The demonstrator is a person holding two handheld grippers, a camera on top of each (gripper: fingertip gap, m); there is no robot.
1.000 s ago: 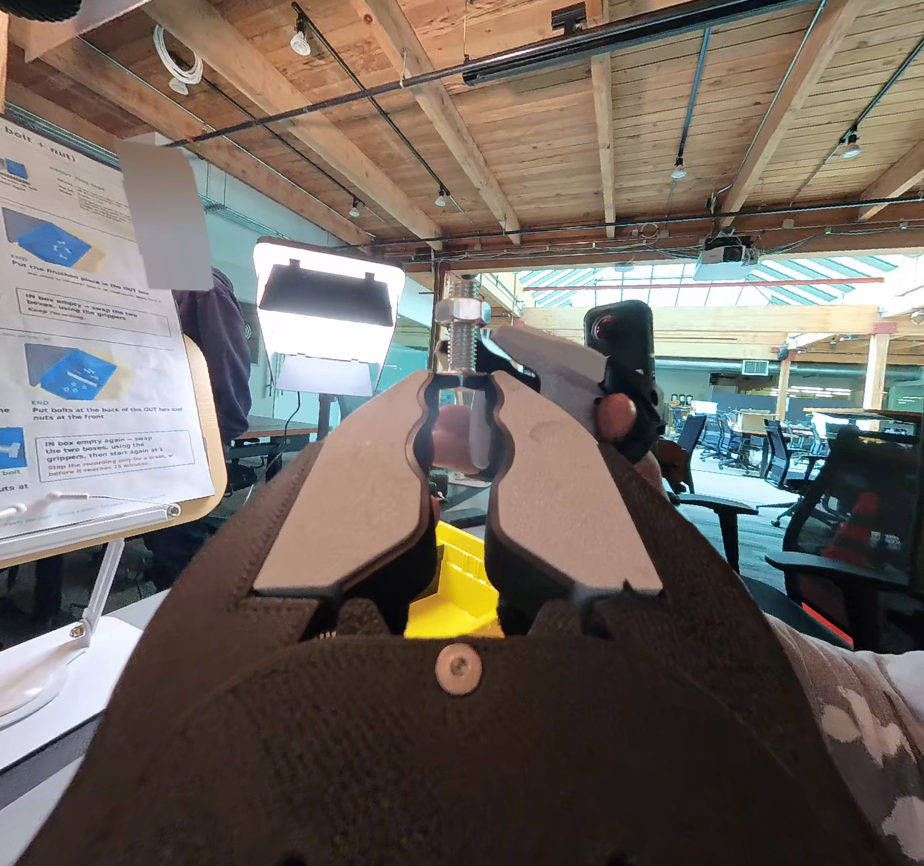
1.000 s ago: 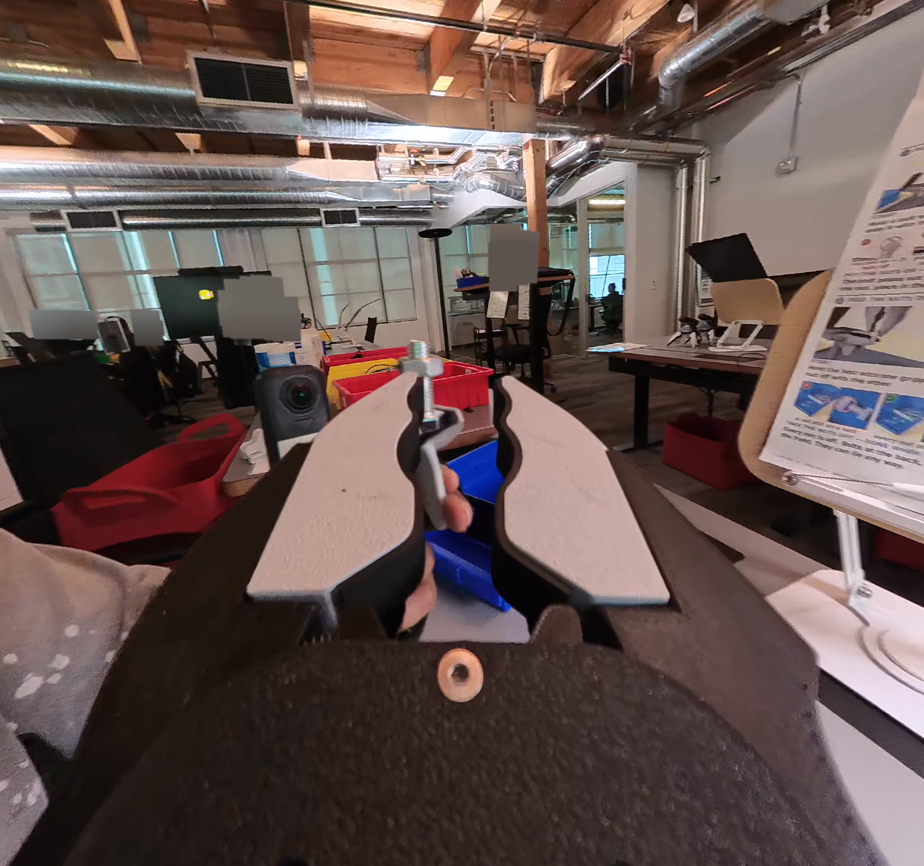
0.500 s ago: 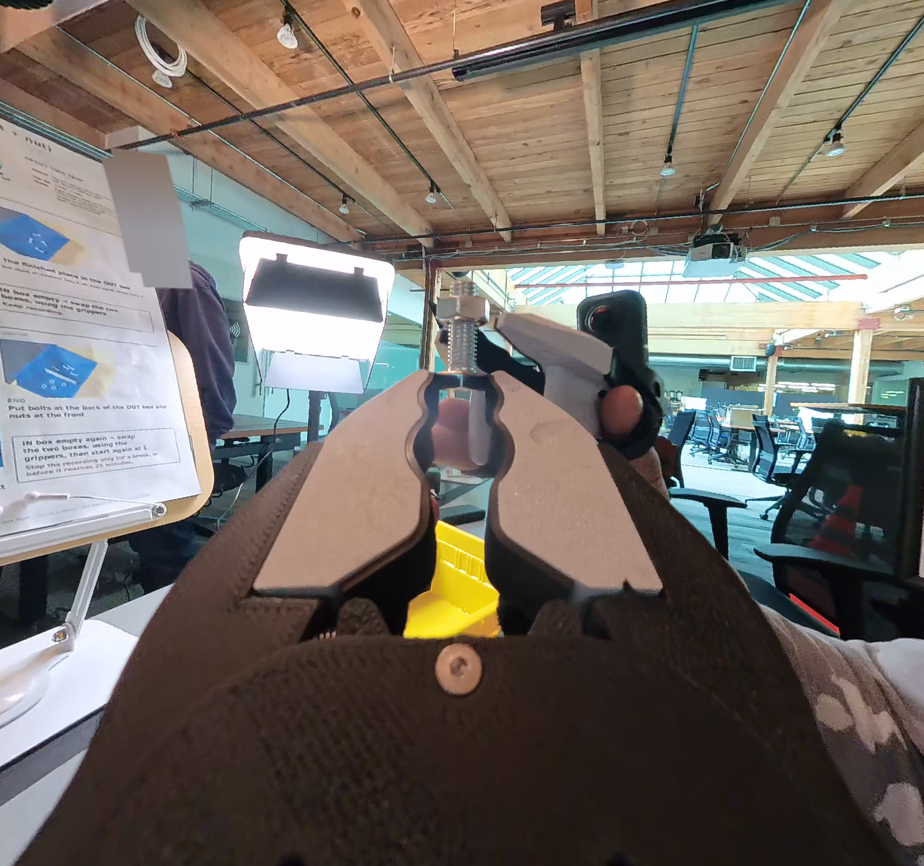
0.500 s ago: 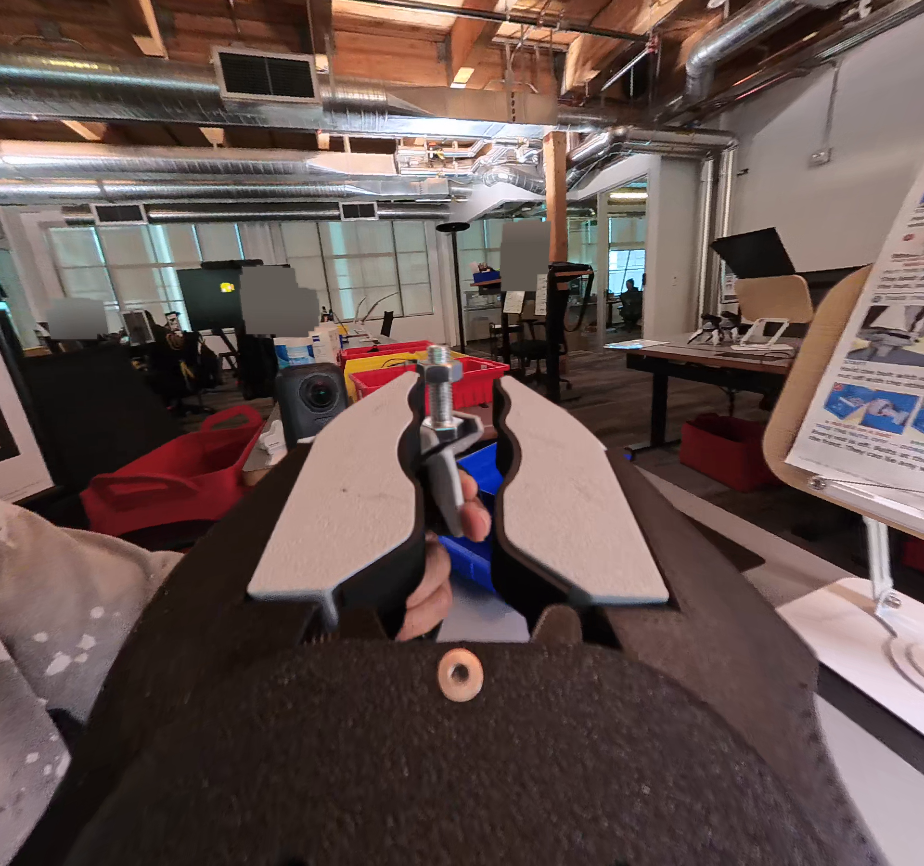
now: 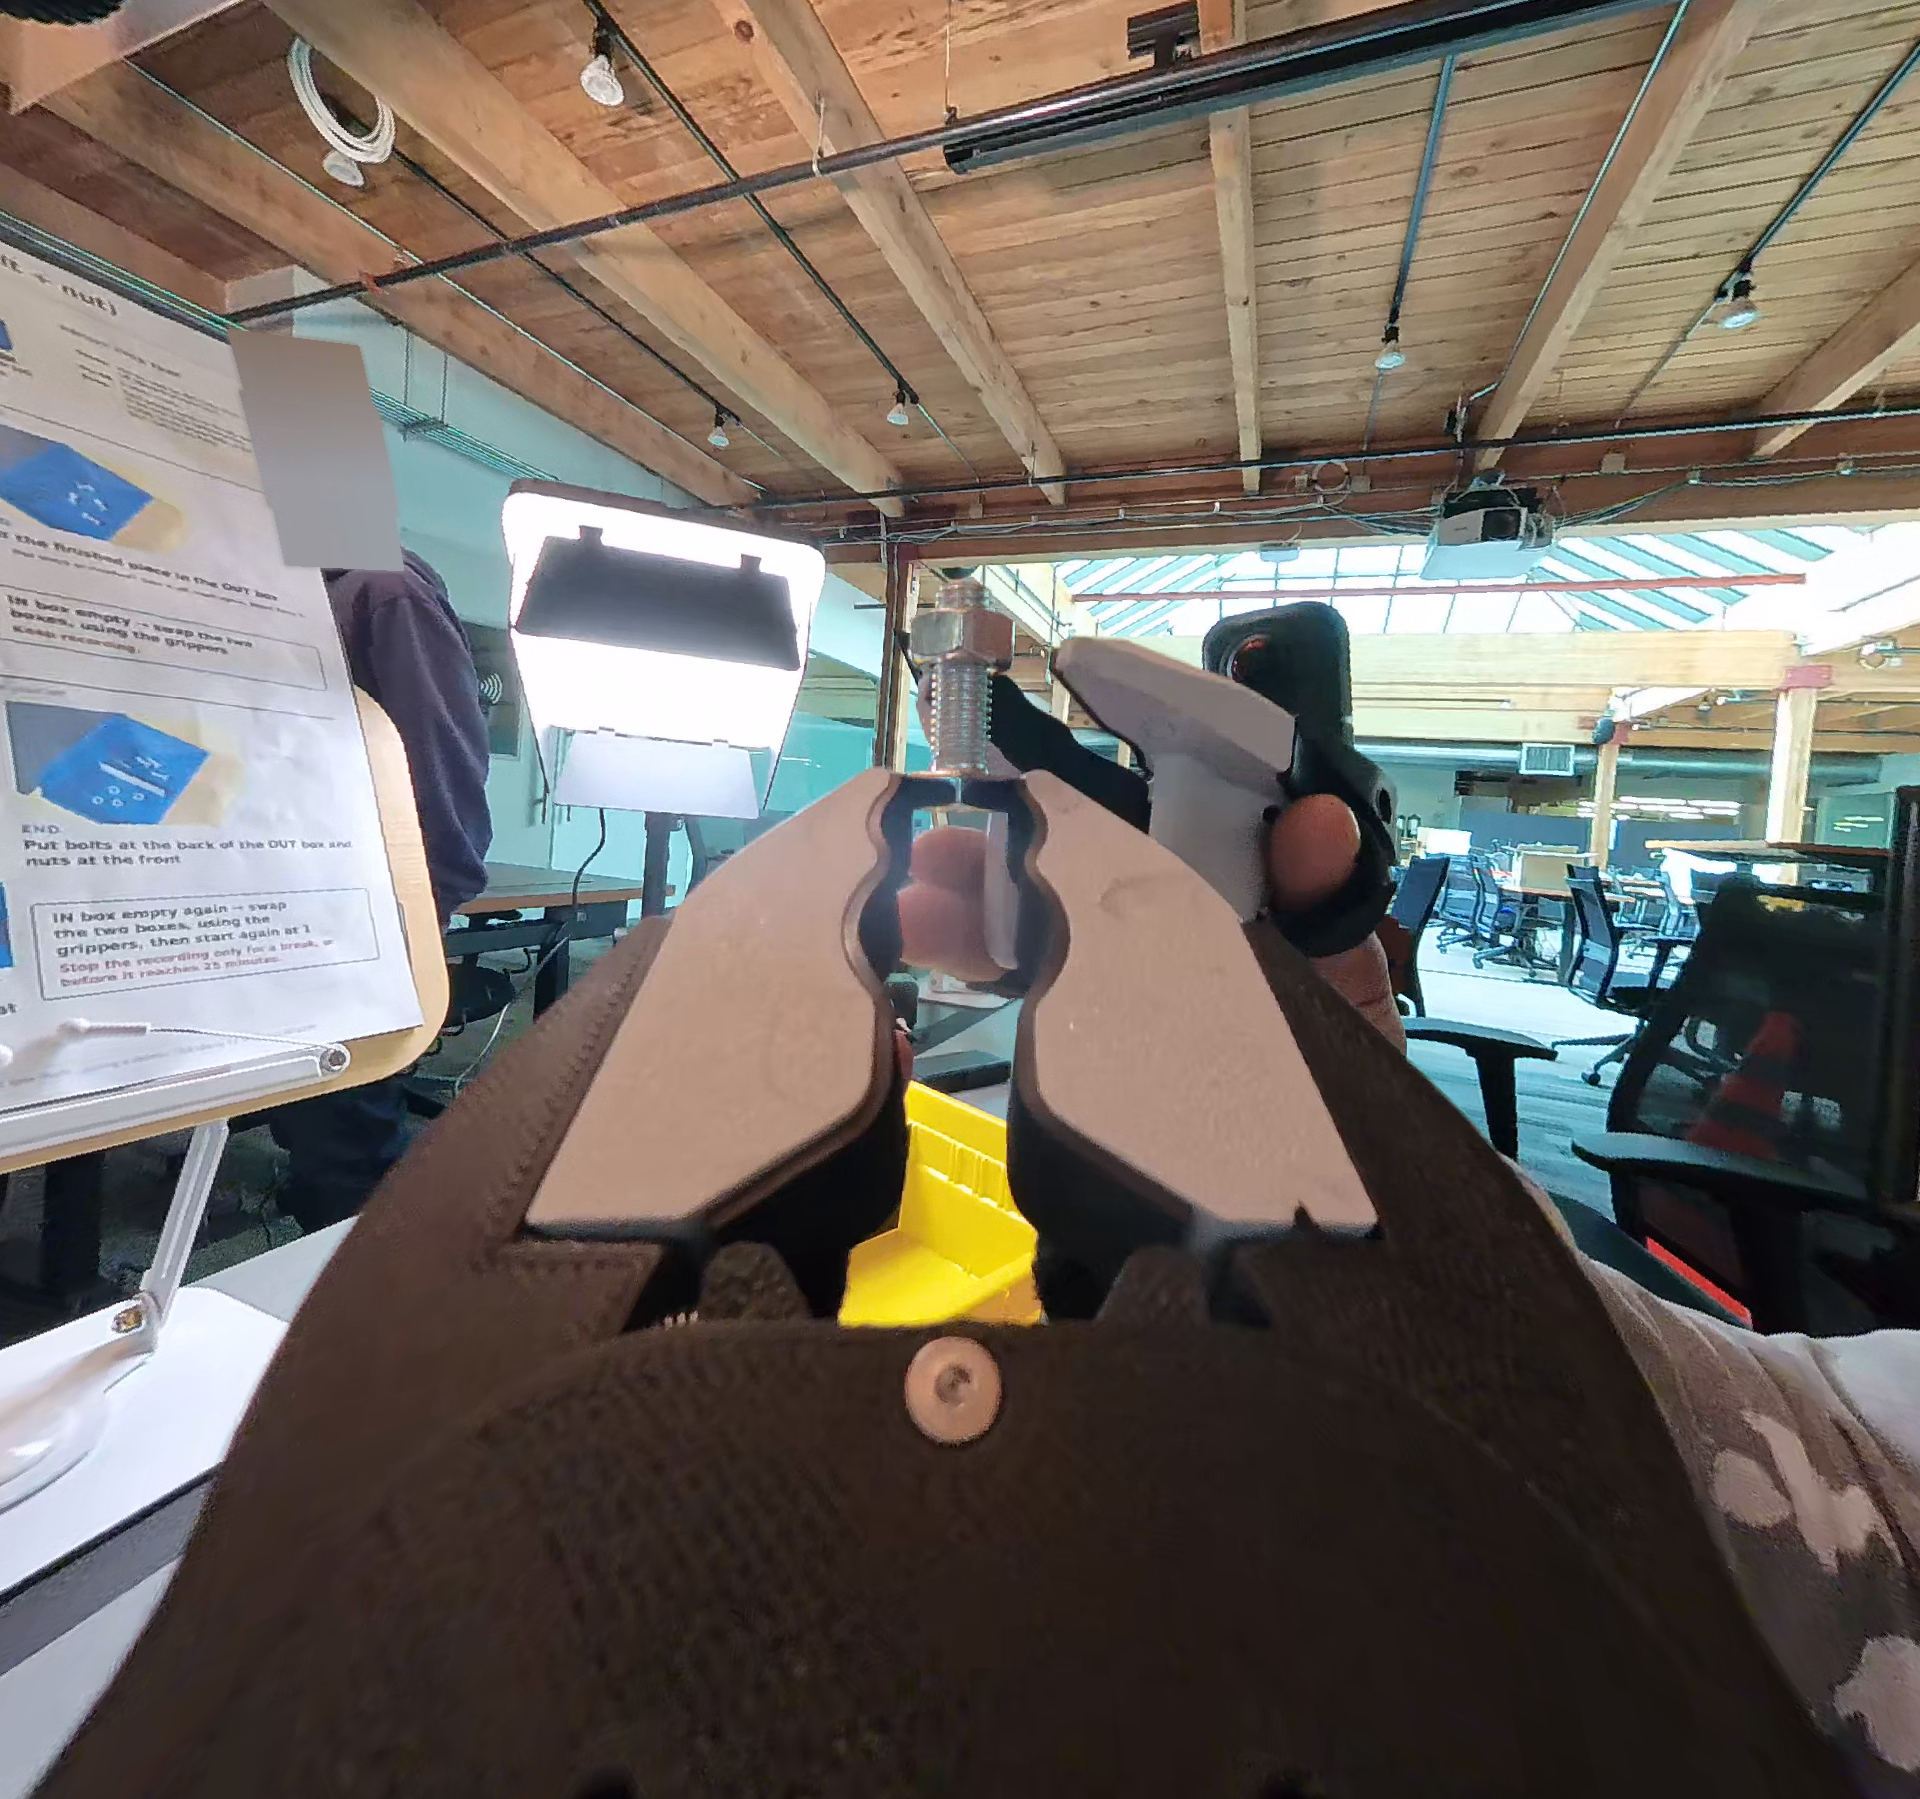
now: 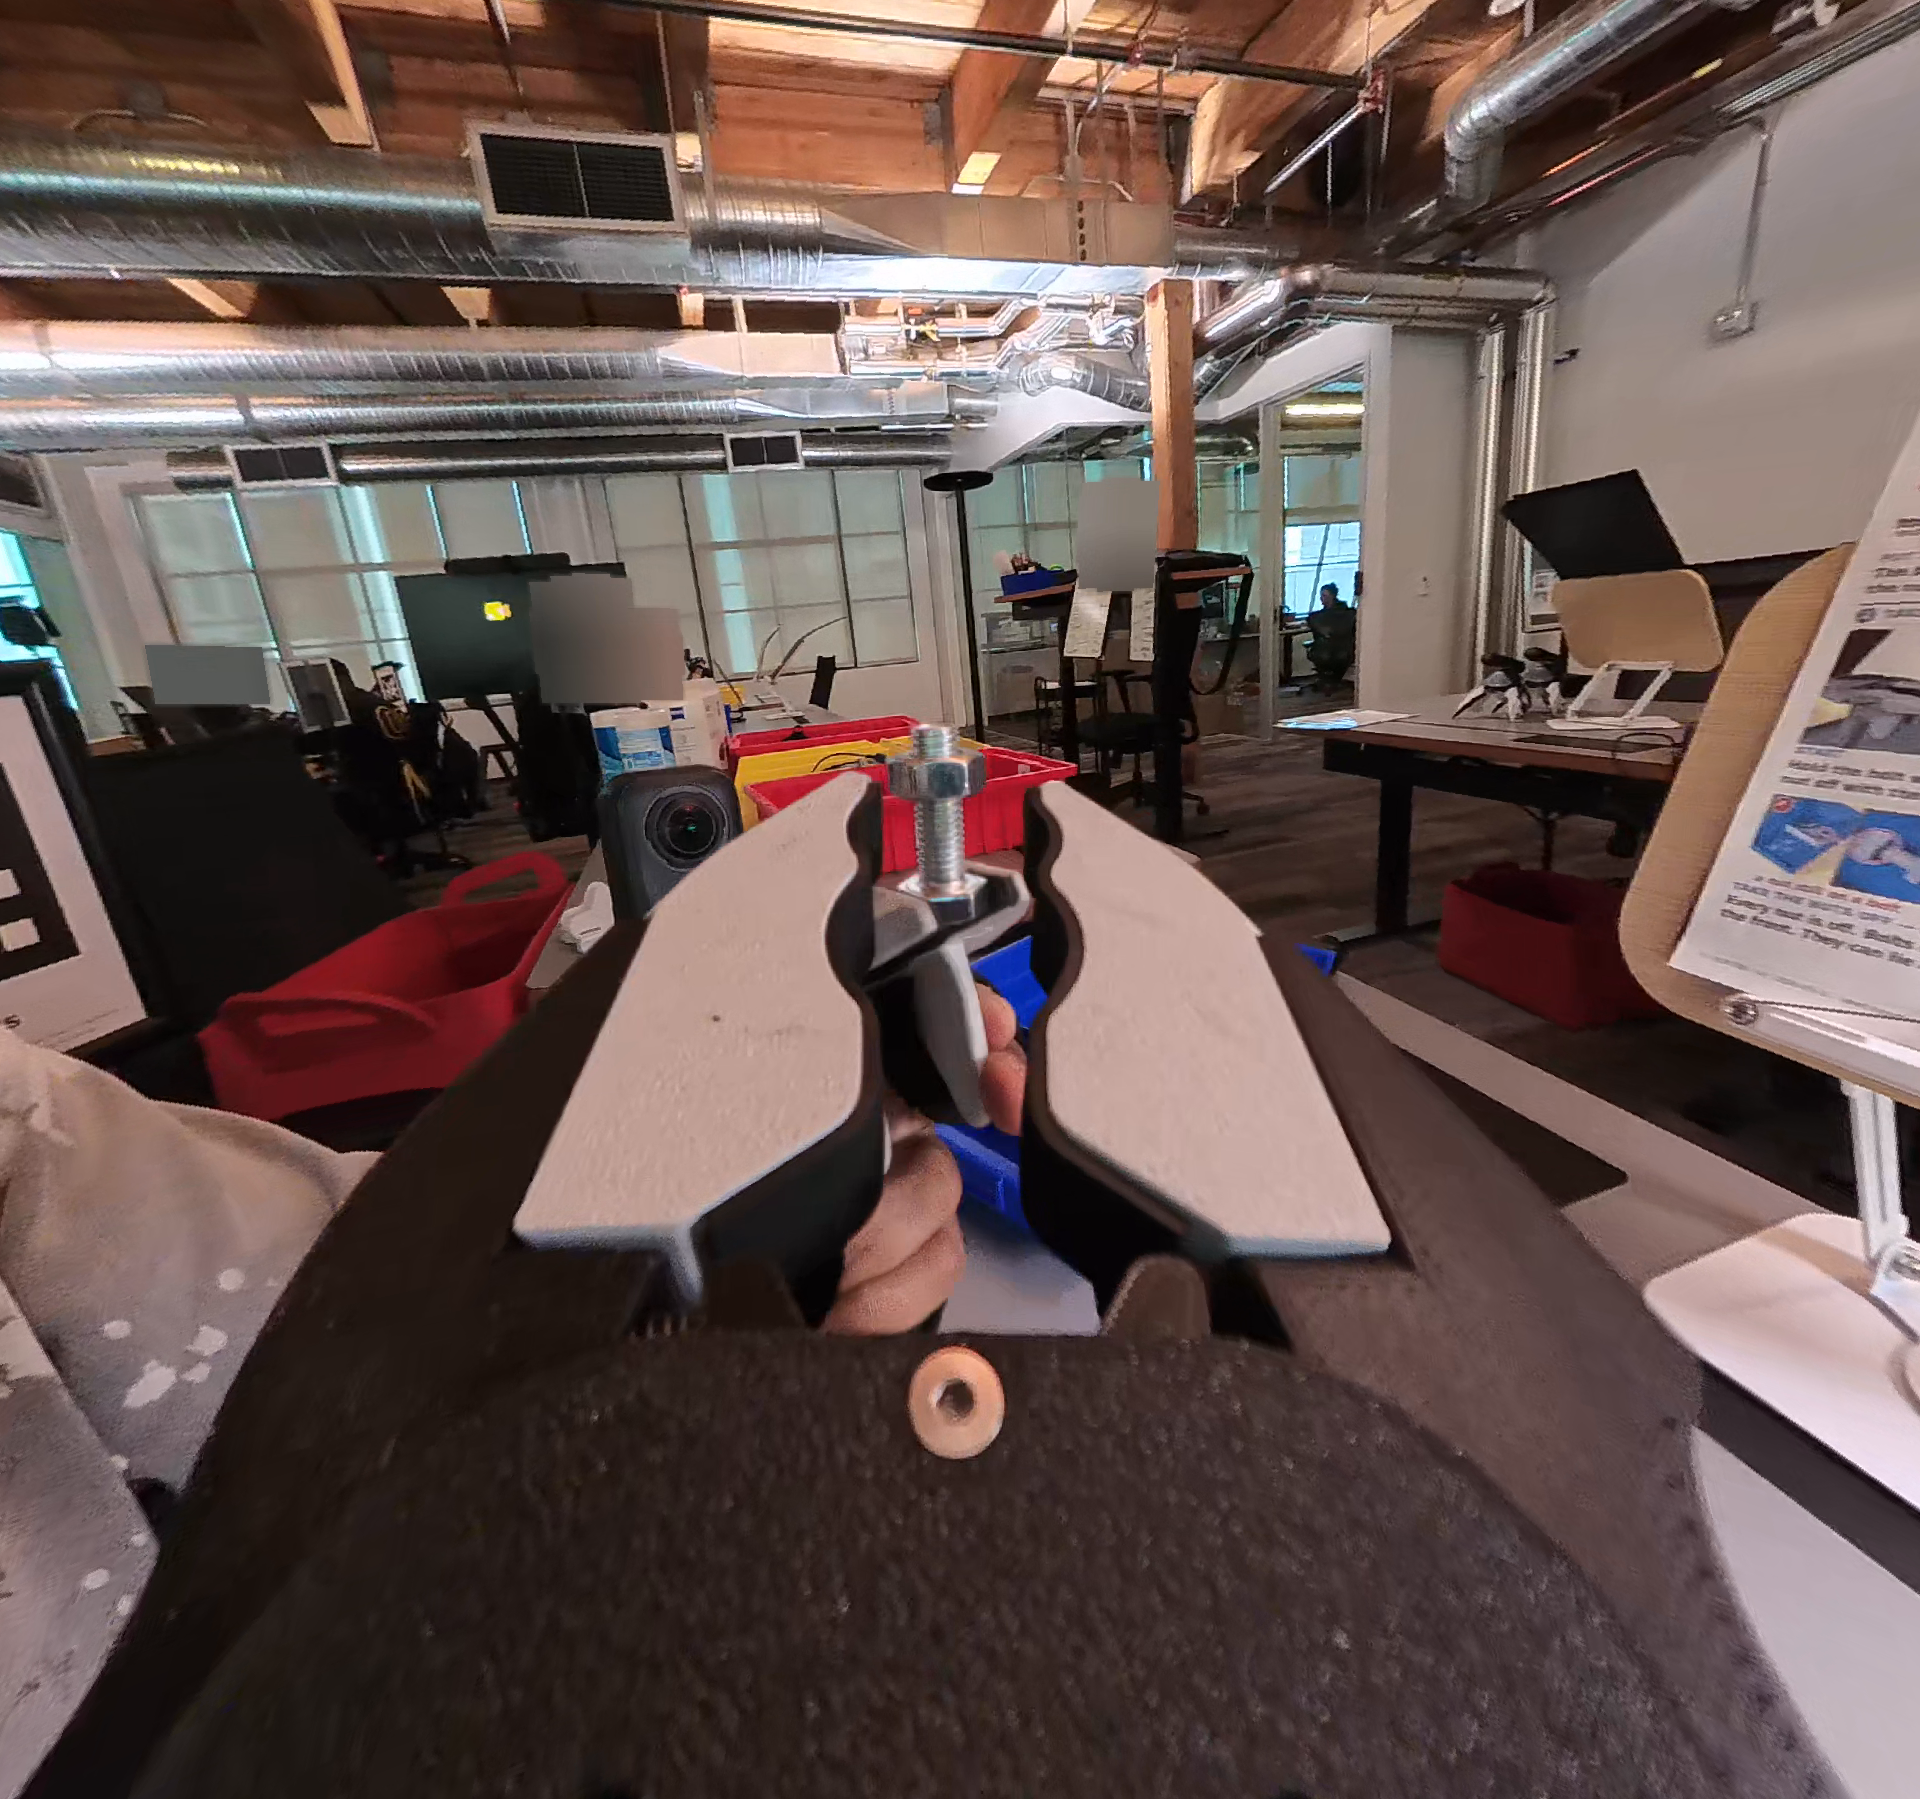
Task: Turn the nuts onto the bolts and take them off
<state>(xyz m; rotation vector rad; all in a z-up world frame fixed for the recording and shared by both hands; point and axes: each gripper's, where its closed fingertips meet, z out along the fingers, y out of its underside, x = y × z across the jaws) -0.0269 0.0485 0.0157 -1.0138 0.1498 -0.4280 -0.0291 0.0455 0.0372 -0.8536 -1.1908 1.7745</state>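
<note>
Each hand-held gripper (image 5: 961,783) (image 6: 951,804) has a black textured body, two pale grey finger plates, and one round screw (image 5: 953,1386). Sleeves (image 6: 125,1261) are grey with white flecks.

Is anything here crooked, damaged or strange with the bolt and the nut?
Nothing stands out. The left claw is shut on the head of the bolt, which stands upright. The nut sits square near the top of the thread. The right claw is open around the nut, not closed on it.
</note>
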